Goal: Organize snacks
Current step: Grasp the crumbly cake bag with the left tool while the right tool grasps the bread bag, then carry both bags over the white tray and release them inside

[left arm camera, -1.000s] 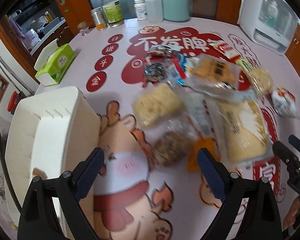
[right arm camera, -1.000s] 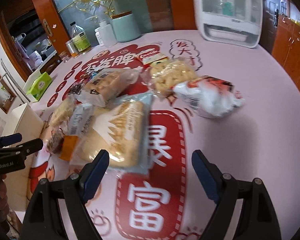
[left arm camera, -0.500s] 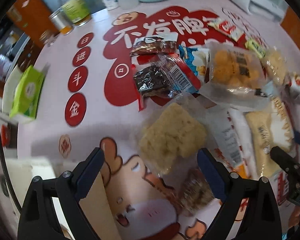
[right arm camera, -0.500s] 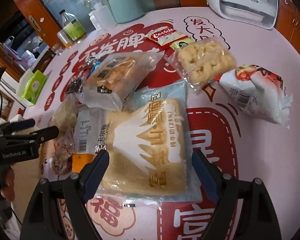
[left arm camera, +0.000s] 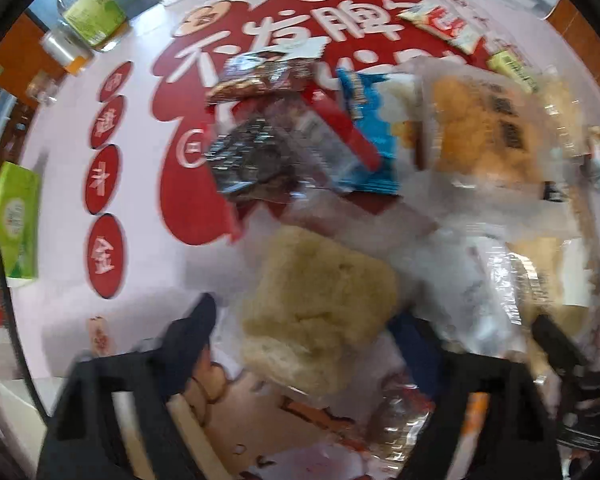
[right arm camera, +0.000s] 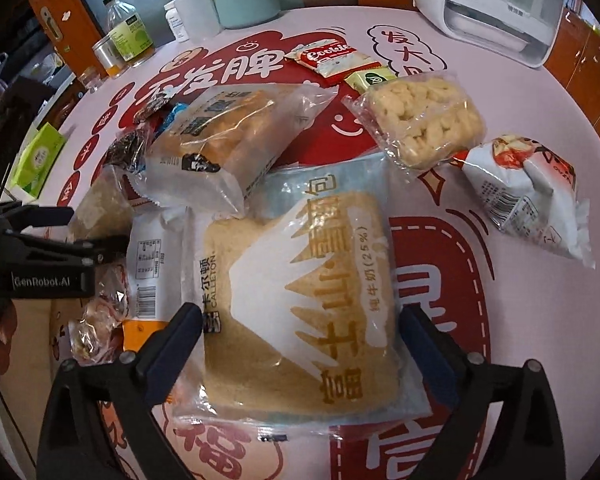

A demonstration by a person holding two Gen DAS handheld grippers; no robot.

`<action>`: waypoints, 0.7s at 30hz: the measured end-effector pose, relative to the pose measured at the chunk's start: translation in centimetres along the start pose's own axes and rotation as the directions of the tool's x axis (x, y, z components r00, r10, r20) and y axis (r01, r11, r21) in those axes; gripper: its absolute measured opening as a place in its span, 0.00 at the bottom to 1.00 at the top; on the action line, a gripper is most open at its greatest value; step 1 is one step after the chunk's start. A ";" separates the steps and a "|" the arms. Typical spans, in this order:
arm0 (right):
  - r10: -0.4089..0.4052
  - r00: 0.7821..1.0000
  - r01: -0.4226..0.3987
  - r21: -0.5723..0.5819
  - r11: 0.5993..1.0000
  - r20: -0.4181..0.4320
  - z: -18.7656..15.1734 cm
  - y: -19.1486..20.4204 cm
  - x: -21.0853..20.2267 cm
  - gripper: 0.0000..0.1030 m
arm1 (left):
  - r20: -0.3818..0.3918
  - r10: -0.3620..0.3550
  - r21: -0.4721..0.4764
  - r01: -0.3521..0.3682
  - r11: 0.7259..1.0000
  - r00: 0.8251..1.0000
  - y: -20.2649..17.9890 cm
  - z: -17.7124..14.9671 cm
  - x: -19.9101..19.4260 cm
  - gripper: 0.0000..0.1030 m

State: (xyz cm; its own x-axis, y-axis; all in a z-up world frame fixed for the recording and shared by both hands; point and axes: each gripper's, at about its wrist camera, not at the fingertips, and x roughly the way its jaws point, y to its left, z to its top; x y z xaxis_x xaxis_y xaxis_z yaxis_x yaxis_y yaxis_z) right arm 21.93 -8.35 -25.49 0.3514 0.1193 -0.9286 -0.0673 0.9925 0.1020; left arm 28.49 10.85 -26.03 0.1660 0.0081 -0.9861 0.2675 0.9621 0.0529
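Note:
Snack packs lie heaped on the pink-and-red table cover (right arm camera: 540, 320). My left gripper (left arm camera: 304, 314) points straight down over a pale puffed-rice pack (left arm camera: 316, 312). Its jaws are closing with the pack between them, and the blurred pads do not seem to press on it. The same gripper (right arm camera: 98, 229) shows at the left of the right wrist view. My right gripper (right arm camera: 300, 314) straddles a big bread pack printed with a white mountain (right arm camera: 300, 280). Its jaws are opening and stand wide at the pack's two sides.
An orange bun pack (right arm camera: 228, 132), a puffed-corn pack (right arm camera: 424, 120), a white-and-red bag (right arm camera: 532, 184), a cookie packet (right arm camera: 332, 60) and dark wrappers (left arm camera: 252, 156) surround them. A white basket (left arm camera: 16, 400) sits low left beside green tissues (left arm camera: 16, 224). Bottles (right arm camera: 128, 36) and a white appliance (right arm camera: 496, 8) line the back.
The left gripper has swung from beside the white basket to over the pale pack, dropped lower, and narrowed its jaws. The right gripper has advanced and sunk until it straddles the bread pack.

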 end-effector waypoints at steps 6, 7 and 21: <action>-0.008 0.999 0.007 0.008 1.000 0.039 -0.3 -0.2 -1.7 0.66 | 0.032 0.069 0.035 -0.070 0.997 0.997 -2.6 -1.8 -1.6 0.56; 0.001 0.998 -0.001 0.013 1.000 0.058 -0.3 -0.4 -2.5 0.43 | 0.045 0.069 0.030 -0.071 0.997 0.997 -2.9 -2.2 -2.2 0.55; 0.092 0.993 -0.092 -0.004 0.996 0.068 -3.4 -1.0 -9.5 0.03 | 0.253 -0.001 -0.078 0.022 0.997 0.967 -1.8 -11.3 -16.5 0.48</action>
State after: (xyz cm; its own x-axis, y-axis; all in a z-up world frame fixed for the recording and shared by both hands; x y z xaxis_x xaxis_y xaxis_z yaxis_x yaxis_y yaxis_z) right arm 15.51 -10.56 -18.01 0.4059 0.2121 -0.8890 -0.1035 0.9771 0.1858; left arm 14.58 12.04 -11.67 0.4009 -0.0623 -0.9140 0.1962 0.9804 0.0192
